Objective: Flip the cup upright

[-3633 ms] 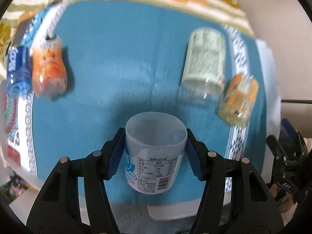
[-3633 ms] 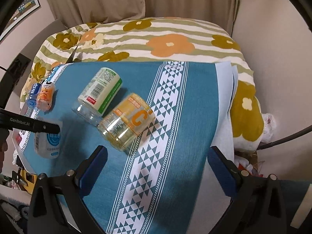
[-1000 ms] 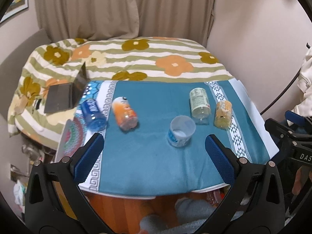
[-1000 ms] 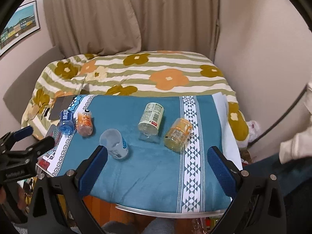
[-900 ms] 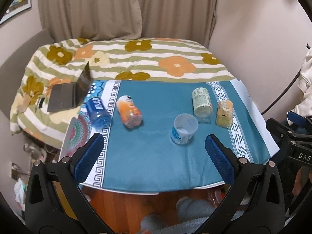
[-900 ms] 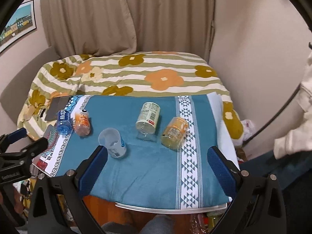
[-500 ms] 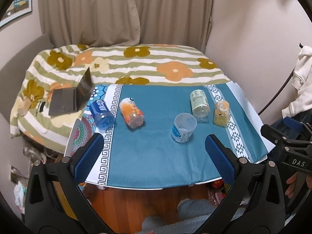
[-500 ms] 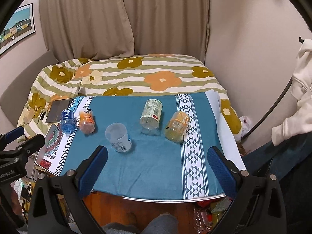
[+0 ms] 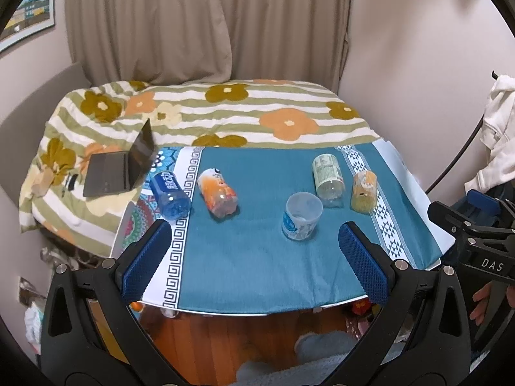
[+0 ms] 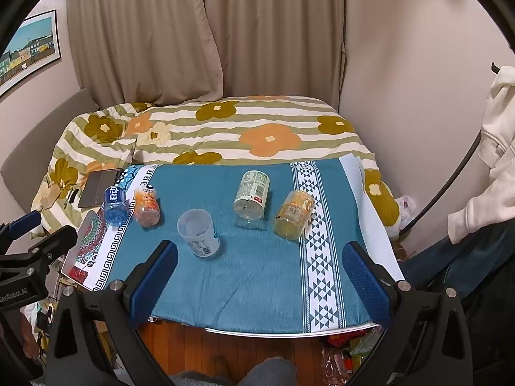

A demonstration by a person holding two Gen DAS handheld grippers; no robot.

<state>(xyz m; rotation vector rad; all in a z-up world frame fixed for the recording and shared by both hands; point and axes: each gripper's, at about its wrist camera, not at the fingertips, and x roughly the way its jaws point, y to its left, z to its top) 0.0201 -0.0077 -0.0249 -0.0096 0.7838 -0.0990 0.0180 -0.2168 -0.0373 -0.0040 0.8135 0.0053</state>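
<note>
A clear plastic cup [image 9: 301, 216] with a blue and white label stands upright, mouth up, on the teal tablecloth [image 9: 257, 267]. It also shows in the right wrist view [image 10: 198, 233]. My left gripper [image 9: 256, 260] is open and empty, held back from the table's near edge. My right gripper [image 10: 259, 281] is open and empty, also back from the near edge. Neither touches the cup.
Several bottles lie on their sides on the cloth: blue [image 9: 169, 194], orange [image 9: 218, 196], green-labelled [image 9: 327, 177] and yellow [image 9: 363, 191]. A laptop [image 9: 120, 167] sits on the flowered bedding behind. Wooden floor shows below the table edge.
The left gripper, earlier shut on the cup, has let it go standing upright. Both grippers have drawn back and up from the table.
</note>
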